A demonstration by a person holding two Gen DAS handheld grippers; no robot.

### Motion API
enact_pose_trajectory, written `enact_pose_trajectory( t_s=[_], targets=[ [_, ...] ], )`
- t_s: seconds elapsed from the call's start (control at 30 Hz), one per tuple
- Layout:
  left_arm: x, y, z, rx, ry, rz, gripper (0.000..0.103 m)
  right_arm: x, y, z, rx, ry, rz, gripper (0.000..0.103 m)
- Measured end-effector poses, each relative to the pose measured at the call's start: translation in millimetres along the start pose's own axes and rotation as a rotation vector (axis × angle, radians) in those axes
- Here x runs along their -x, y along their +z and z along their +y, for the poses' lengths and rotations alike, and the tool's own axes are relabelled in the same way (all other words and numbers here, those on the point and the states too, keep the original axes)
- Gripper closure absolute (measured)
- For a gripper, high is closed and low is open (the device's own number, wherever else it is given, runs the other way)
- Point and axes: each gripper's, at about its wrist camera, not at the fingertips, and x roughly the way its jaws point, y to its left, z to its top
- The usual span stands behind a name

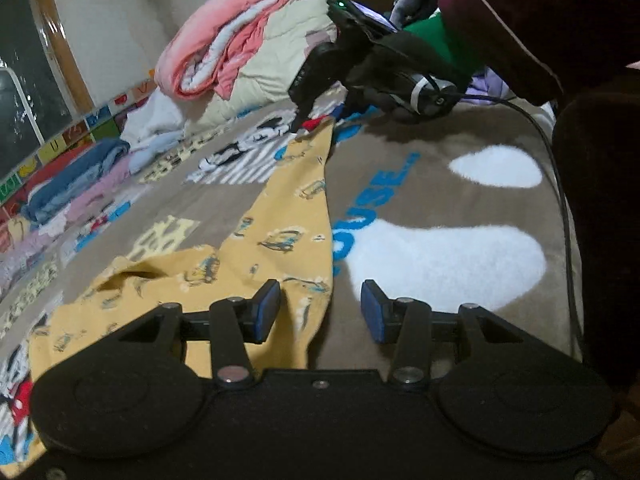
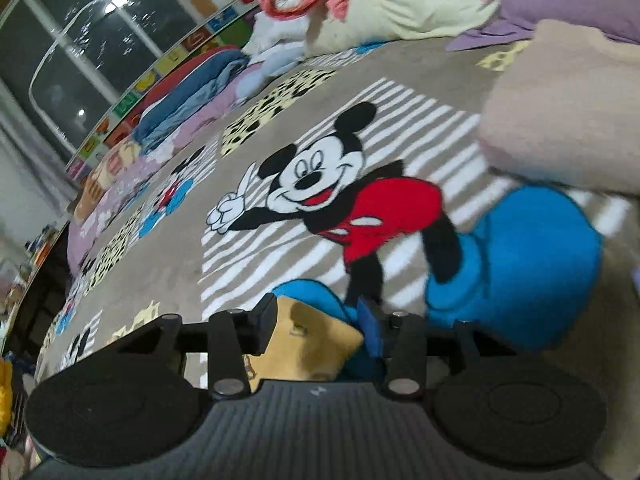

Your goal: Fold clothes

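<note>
Left wrist view: a yellow cloth (image 1: 276, 236) is lying stretched out on a blanket (image 1: 400, 168) with cartoon mouse pictures.

The left tool (image 1: 320, 308) is sitting low over the near end of the cloth with its two fingers apart, gripping nothing; one blue pad (image 1: 266, 308) is over the cloth. The right tool (image 1: 302, 120) is reaching down at the far tip of the cloth. In the right wrist view, the right tool (image 2: 316, 322) is showing a yellow corner (image 2: 312, 340) between its fingers, but I cannot tell if it is pinching it. Folded clothes (image 1: 76, 184) are lying along the left side, and pink and cream bedding (image 1: 240, 48) is piling up behind.
</note>
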Motion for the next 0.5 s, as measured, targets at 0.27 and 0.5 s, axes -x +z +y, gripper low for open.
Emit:
enact_pose_trajectory(
  t_s=[0.27,0.5],
  targets=[
    [-4,-3,15,0.115,-0.049,0.019,0.057,-19,10,16,0.194,0.101,0.095,0.096],
    [-6,-6,21,0.175,-0.075,0.021,0.055,-10,18,9,0.184,0.038,-0.038,0.086]
  ],
)
